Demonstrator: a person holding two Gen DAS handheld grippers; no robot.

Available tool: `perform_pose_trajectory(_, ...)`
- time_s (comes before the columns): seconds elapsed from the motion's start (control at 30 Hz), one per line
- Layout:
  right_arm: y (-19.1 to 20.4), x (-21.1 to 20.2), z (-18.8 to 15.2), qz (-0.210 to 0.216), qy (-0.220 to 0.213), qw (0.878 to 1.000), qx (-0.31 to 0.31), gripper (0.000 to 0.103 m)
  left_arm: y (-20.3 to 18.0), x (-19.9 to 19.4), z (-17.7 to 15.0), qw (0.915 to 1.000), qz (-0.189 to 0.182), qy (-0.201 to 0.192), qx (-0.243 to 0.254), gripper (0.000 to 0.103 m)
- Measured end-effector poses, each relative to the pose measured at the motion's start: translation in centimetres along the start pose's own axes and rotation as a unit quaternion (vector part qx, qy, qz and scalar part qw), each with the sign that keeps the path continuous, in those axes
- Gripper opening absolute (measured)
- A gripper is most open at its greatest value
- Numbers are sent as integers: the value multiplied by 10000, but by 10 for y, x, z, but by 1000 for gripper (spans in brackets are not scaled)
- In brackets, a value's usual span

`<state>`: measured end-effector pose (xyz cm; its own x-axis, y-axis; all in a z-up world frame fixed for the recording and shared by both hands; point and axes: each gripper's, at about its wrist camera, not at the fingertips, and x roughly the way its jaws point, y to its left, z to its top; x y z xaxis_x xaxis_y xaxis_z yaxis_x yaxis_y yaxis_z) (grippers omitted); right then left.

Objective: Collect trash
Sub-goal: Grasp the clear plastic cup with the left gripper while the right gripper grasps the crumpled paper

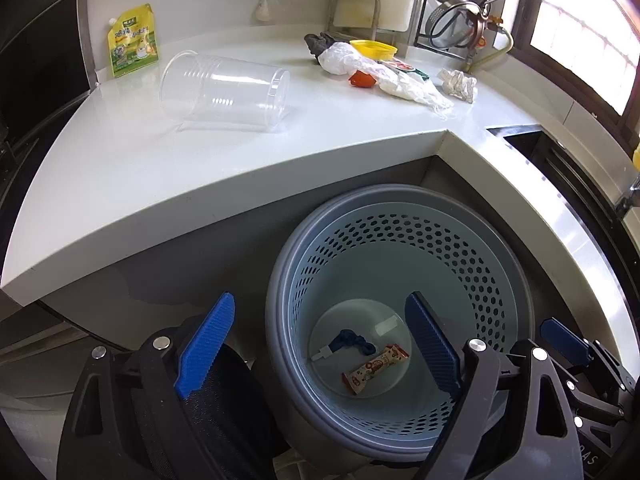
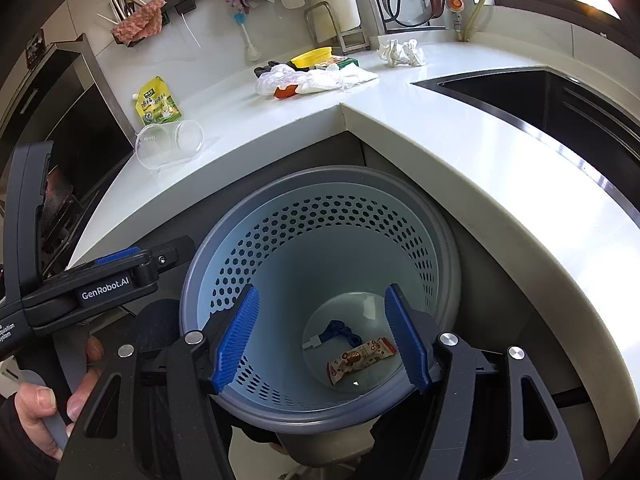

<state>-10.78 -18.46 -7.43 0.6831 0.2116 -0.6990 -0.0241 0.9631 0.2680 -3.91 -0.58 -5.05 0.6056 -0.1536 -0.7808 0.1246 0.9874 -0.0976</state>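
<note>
The left gripper [image 1: 320,344] hangs spread wide over the perforated trash basket [image 1: 472,248], its 2 blue pads touching nothing, and the right gripper [image 2: 324,336] hovers over the same basket just as wide apart and just as empty. Below and between the fingers, on the basket floor, lie a snack wrapper [image 2: 362,360] and a blue cord [image 2: 344,330]. Beyond the grippers, up on the desk [image 1: 200,152], wait a tipped clear plastic cup [image 1: 224,92], a yellow-green pouch [image 1: 134,40], a white plastic bag [image 1: 384,76] and a crumpled tissue [image 1: 458,85].
</note>
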Motion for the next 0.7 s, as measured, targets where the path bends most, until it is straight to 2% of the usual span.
perform_pose_trajectory(0.2, 2, -11, 7, -56, -237, 9997, -66, 64, 15, -12, 15, 9990, 108, -191, -400, 88)
perform_pose_trajectory(0.3, 2, -18, 13, -62, -404, 9991, -100, 67, 23, -19, 28, 9971, 242, -369, -618, 90)
perform_pose_trajectory(0.43, -2, -22, 21, -7, -551, 9985, -72, 67, 35, -27, 50, 9919, 537, -616, -968, 92)
perform_pose_trajectory(0.7, -15, -19, 34, 125, -741, 9972, 35, 68, 42, -17, 94, 9834, 922, -738, -1375, 93)
